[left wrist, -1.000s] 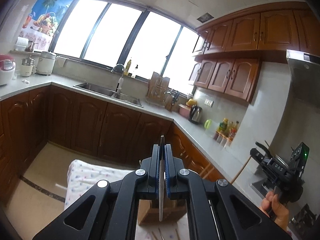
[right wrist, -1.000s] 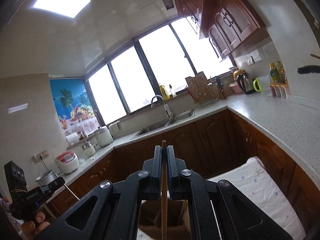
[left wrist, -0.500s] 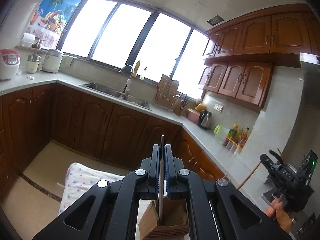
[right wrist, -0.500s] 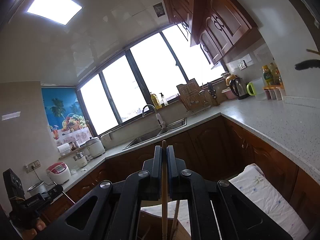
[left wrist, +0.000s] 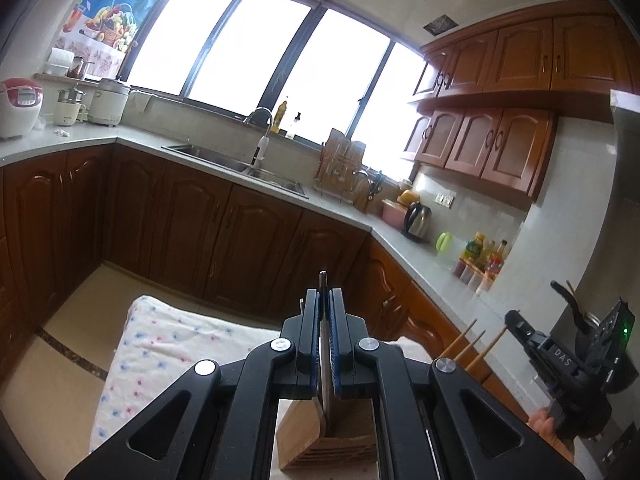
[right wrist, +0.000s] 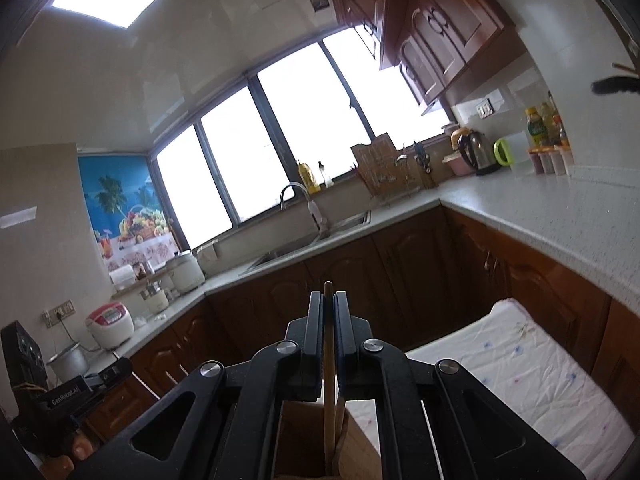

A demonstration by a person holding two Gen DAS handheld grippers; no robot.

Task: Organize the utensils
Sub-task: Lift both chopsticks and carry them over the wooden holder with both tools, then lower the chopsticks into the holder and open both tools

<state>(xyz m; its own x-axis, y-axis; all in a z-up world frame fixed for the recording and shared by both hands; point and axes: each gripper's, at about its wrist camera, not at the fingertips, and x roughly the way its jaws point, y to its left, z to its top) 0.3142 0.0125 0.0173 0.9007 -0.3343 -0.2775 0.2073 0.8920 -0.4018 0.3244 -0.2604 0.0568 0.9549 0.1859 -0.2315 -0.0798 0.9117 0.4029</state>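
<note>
My left gripper (left wrist: 324,308) is shut on a thin metal utensil (left wrist: 325,344) that stands upright, its lower end inside a wooden utensil box (left wrist: 320,436) below the jaws. My right gripper (right wrist: 328,312) is shut on a wooden chopstick (right wrist: 329,392), also upright, its lower end inside the same box (right wrist: 304,436). In the left wrist view the right gripper (left wrist: 520,326) shows at the far right, with several wooden chopsticks (left wrist: 466,340) sticking up beside it. In the right wrist view the left gripper's body (right wrist: 64,392) shows at lower left.
The box stands on a table with a white flowered cloth (left wrist: 160,344), also in the right wrist view (right wrist: 520,368). Brown kitchen cabinets (left wrist: 224,232), a grey counter with a sink (left wrist: 240,164), a kettle (left wrist: 418,216) and bottles (left wrist: 480,252) ring the room.
Both grippers have lowered their utensils toward the wooden box; their lower ends now sit inside it. The cameras have tilted down, showing more box and cloth.
</note>
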